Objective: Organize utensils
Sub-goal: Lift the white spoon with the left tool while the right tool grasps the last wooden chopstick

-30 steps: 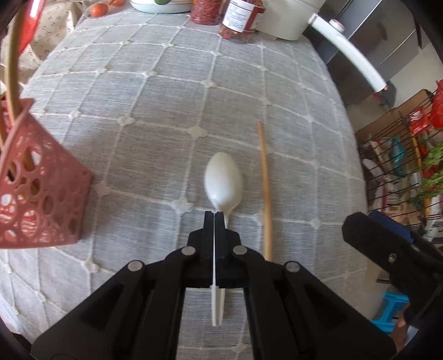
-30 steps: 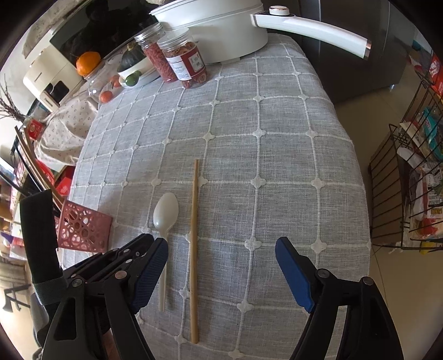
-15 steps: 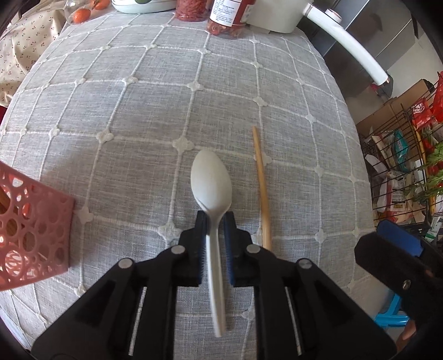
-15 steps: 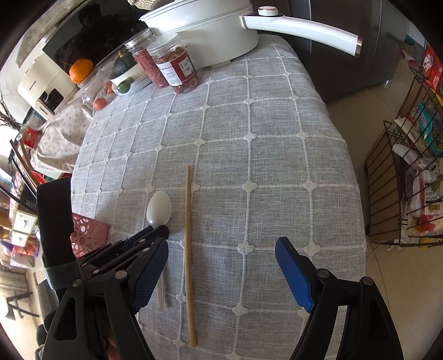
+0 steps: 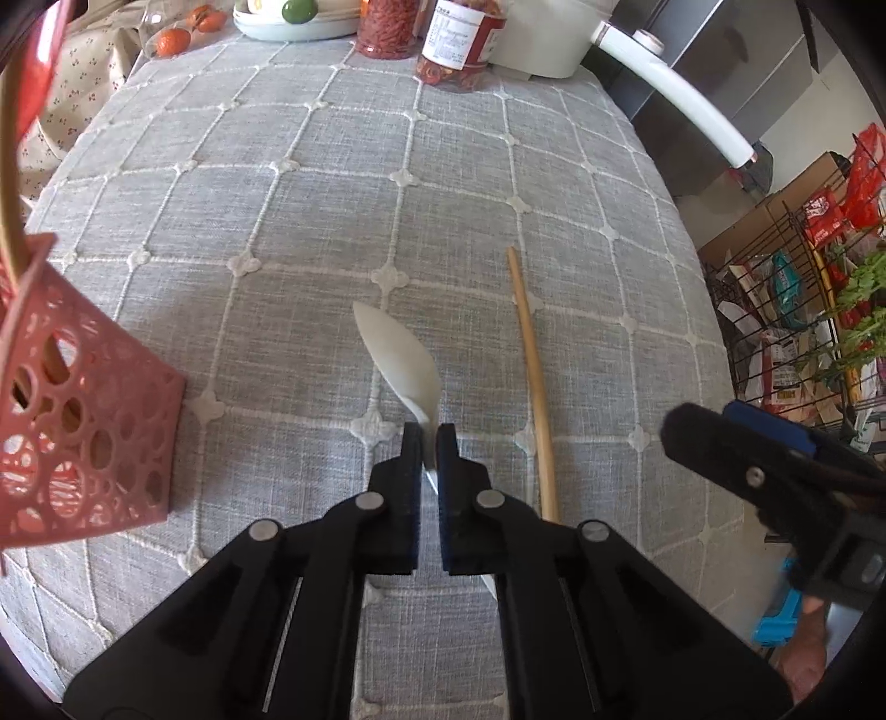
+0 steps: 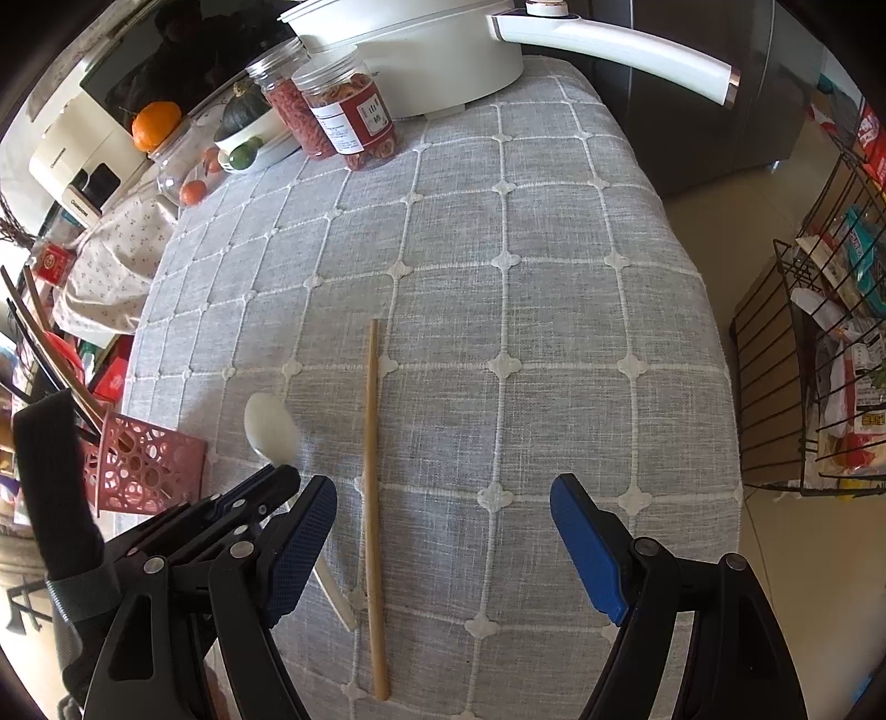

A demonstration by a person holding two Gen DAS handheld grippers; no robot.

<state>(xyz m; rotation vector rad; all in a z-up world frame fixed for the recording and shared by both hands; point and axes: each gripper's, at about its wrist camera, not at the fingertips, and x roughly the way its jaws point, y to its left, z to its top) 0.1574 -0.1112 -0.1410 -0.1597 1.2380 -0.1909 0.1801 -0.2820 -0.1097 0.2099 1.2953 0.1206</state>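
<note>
1. Left gripper [image 5: 427, 443]: jaws nearly shut, pinching the neck of the white spoon [image 5: 400, 360]. They have just been closing a little further, w/ the spoon between them. The spoon's bowl sticks out ahead of the tips, rolled onto its edge and tilted; the handle runs back under the jaws.
2. Right gripper [image 6: 443, 531]: jaws wide apart, holding nothing, hovering over the tablecloth [image 6: 498, 310]. In the left wrist view it shows at the right edge [image 5: 775, 471].
3. Wooden chopstick [image 6: 372, 498]: flat on the cloth, lying lengthwise between the right gripper's fingers, nearer its left finger [image 6: 299, 548]; just right of the left gripper's tips, apart from the spoon.
4. Pink perforated holder [image 5: 83, 432]: left of the left gripper, near the table edge; utensil handles stick up out of it.
5. Two jars w/ red contents [image 6: 343, 116]: far end of the table, well ahead of both grippers.
6. White pot w/ long handle [image 6: 432, 61]: behind the jars, handle reaching right past the table edge.
7. Bowl of fruit [image 5: 293, 16]: far left of the jars.
8. Wire rack [image 6: 819, 343]: on the floor, right of the table.
</note>
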